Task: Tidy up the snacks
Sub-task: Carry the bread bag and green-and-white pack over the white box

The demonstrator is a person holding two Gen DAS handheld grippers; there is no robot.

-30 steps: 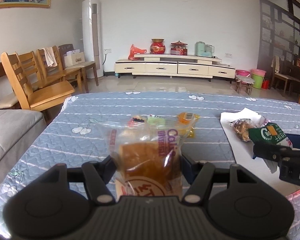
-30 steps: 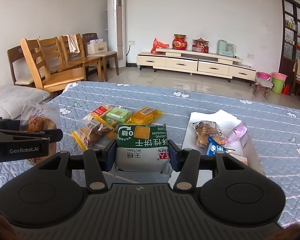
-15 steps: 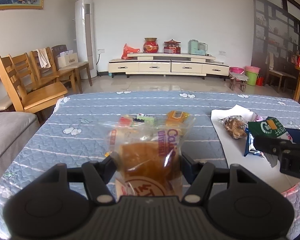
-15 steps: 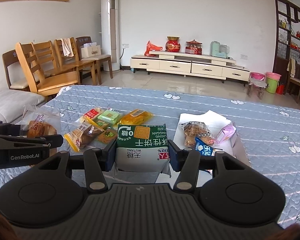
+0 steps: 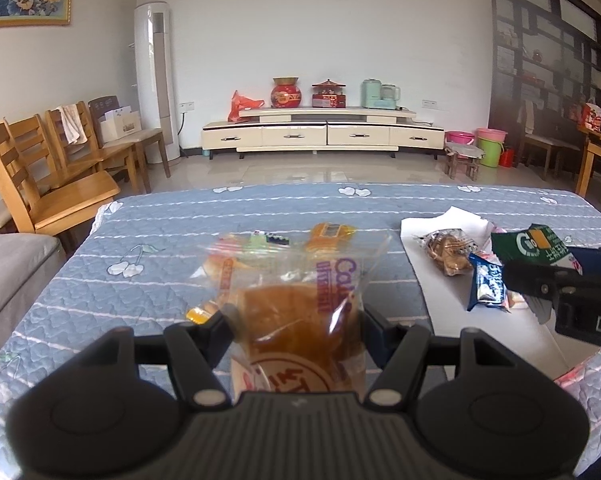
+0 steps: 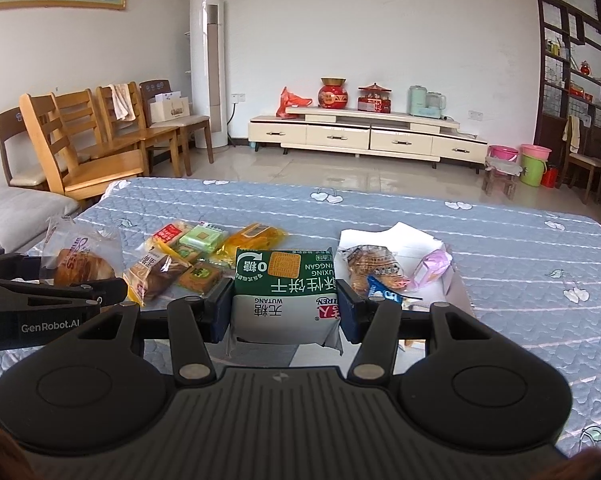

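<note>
My left gripper (image 5: pixel 298 318) is shut on a clear bag holding a brown bread roll (image 5: pixel 300 320), lifted above the blue quilted table (image 5: pixel 160 280). The right gripper (image 6: pixel 285 308) is shut on a green-and-white biscuit pack (image 6: pixel 285 288), held above the table in front of a white tray (image 6: pixel 404 240). That tray holds a wrapped cake (image 6: pixel 374 266), a blue packet (image 6: pixel 384 292) and a pink packet (image 6: pixel 432 266). Several loose snack packets (image 6: pixel 192 252) lie in a cluster left of the tray. The left view shows the right gripper (image 5: pixel 560 284) with its green pack (image 5: pixel 532 246) at the right edge.
Wooden chairs (image 6: pixel 80 152) stand beyond the table's left corner, and a grey cushion (image 5: pixel 8 276) lies at the left. A low cabinet (image 6: pixel 364 136) and a tall white air conditioner (image 6: pixel 208 72) stand against the far wall.
Both views have shifted slightly to the left across the room. Each gripper still holds its packet the same way.
</note>
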